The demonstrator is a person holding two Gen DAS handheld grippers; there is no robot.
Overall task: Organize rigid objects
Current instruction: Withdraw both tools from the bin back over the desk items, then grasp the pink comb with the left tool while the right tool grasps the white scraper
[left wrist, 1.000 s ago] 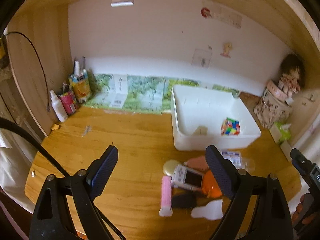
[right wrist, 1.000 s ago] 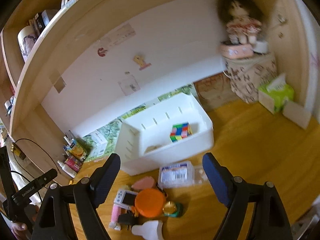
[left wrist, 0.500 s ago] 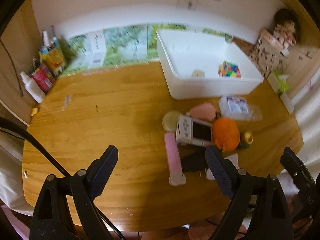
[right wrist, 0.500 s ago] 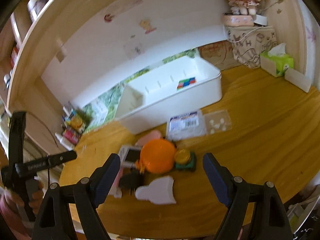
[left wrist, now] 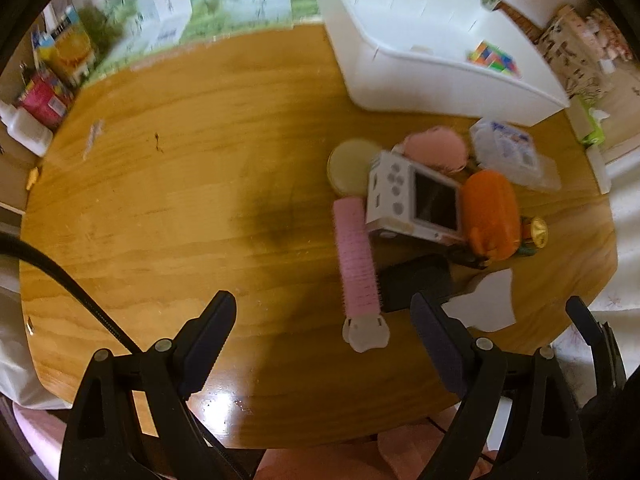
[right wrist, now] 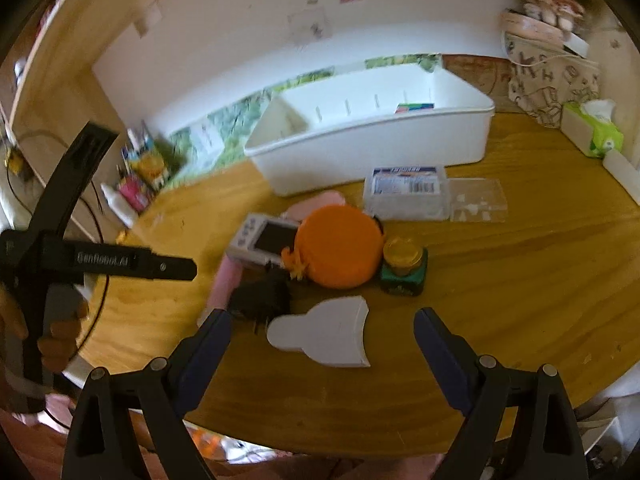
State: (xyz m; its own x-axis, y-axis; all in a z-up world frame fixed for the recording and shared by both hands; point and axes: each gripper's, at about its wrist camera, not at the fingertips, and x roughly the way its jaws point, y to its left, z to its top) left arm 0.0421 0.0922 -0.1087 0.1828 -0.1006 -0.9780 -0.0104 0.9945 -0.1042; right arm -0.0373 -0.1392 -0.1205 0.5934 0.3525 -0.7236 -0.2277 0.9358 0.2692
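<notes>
Right now my right gripper [right wrist: 322, 344] hangs over the near edge of the tabletop [right wrist: 520, 280], its jaws opening with nothing pinched; the flat white scraper-shaped piece [right wrist: 324, 340] lies on the wood just ahead, between them. My left gripper [left wrist: 324, 324] is spread wide and empty too, pointing steeply down near the same edge, with the pink hair roller [left wrist: 356, 256] lying ahead of it, nearer its right finger.

I judge the white piece light, stiff and thin, awkward to lift flat, so I would pinch across its narrow neck. The roller looks light and bristly, easy to grip mid-length. The white handheld console [left wrist: 412, 200] and the orange round case [right wrist: 340, 246] are smooth; I would take them across their short sides.

All sit clustered toward the near right part of the tabletop, just in front of the white bin [right wrist: 372, 148], which holds a colourful cube [left wrist: 494, 56].

Only the right view shows the small gold-lidded jar [right wrist: 404, 266] clearly and the left gripper's body; only the left view shows the roller whole and the cream disc [left wrist: 350, 164].
</notes>
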